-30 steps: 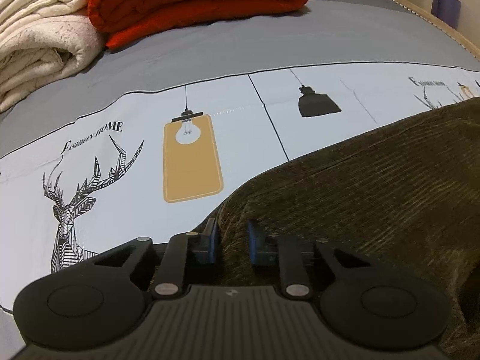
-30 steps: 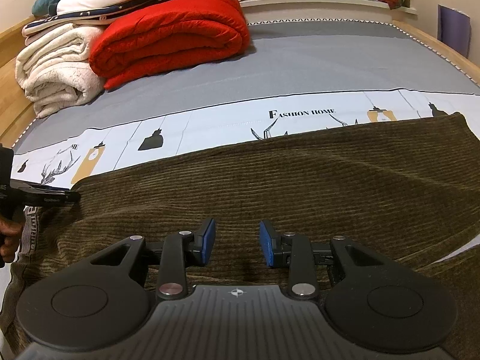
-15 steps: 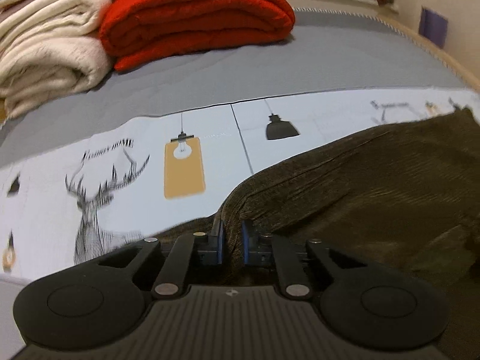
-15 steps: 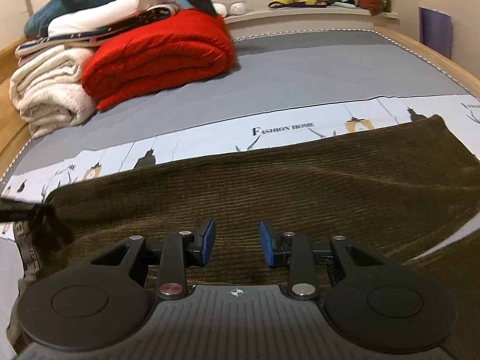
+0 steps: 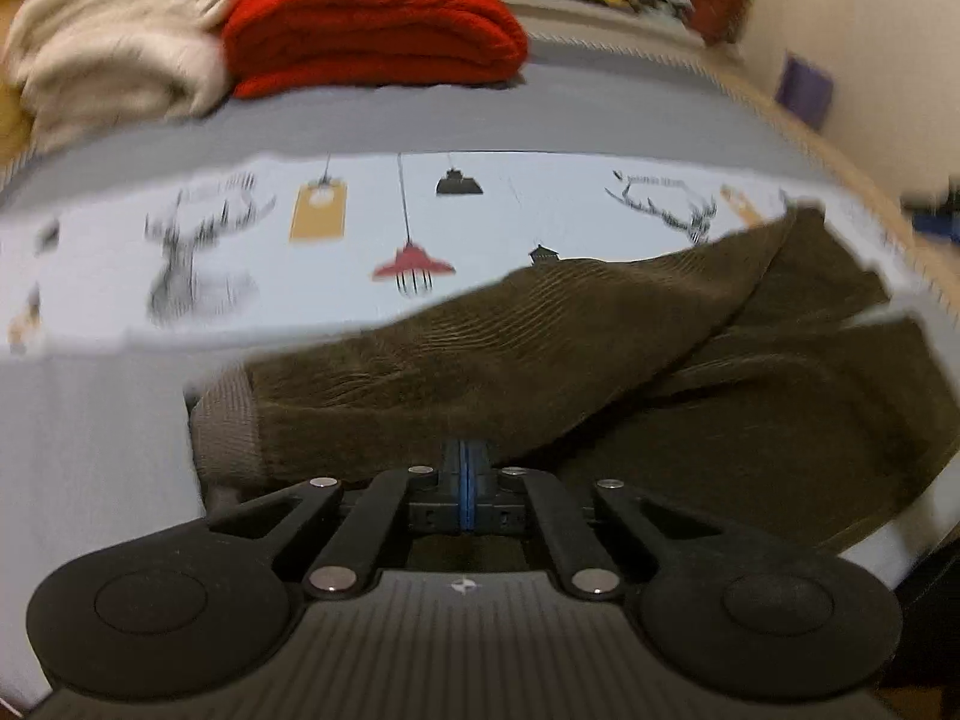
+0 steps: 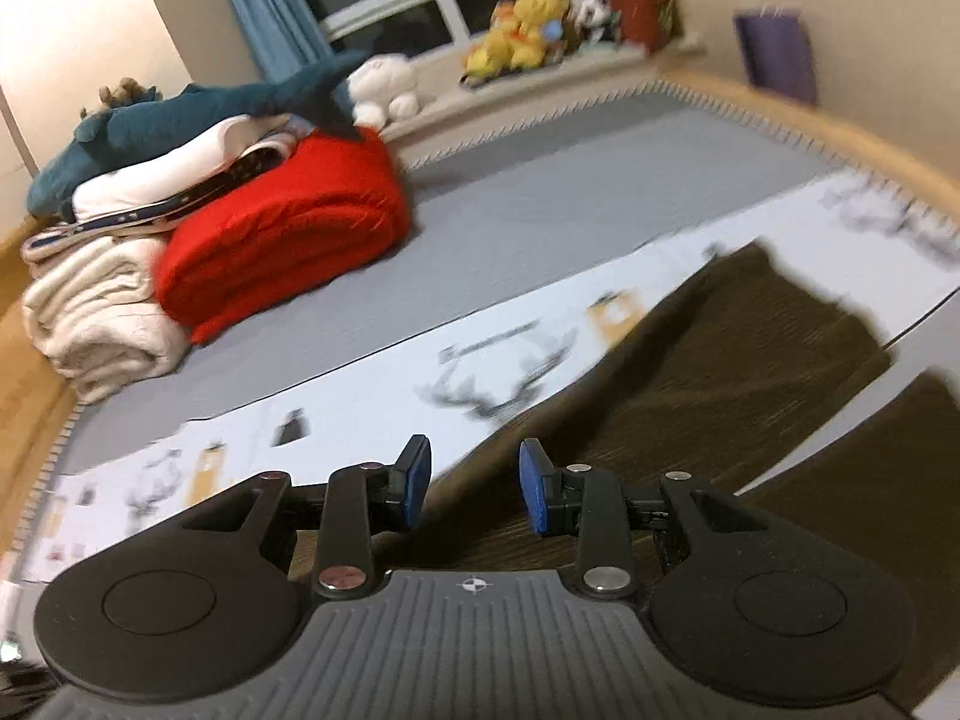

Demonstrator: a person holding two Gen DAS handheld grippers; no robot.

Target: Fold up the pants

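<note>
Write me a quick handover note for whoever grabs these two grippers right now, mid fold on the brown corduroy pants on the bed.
Left gripper: jaws shut on the edge of the brown corduroy pants near the waistband, with that part raised off the bed sheet.
Right gripper: jaws apart, pants fabric under and between them; the blur hides whether the pads press on it.
Pants: lying across the printed band of the sheet, one leg draped diagonally over the other.
Done: left side gripped, fold under way.
Left: confirm the right grip, lay the raised layer flat, finish the remaining folds.
Red blanket and cream blanket are stacked further back, away from the pants.
</note>
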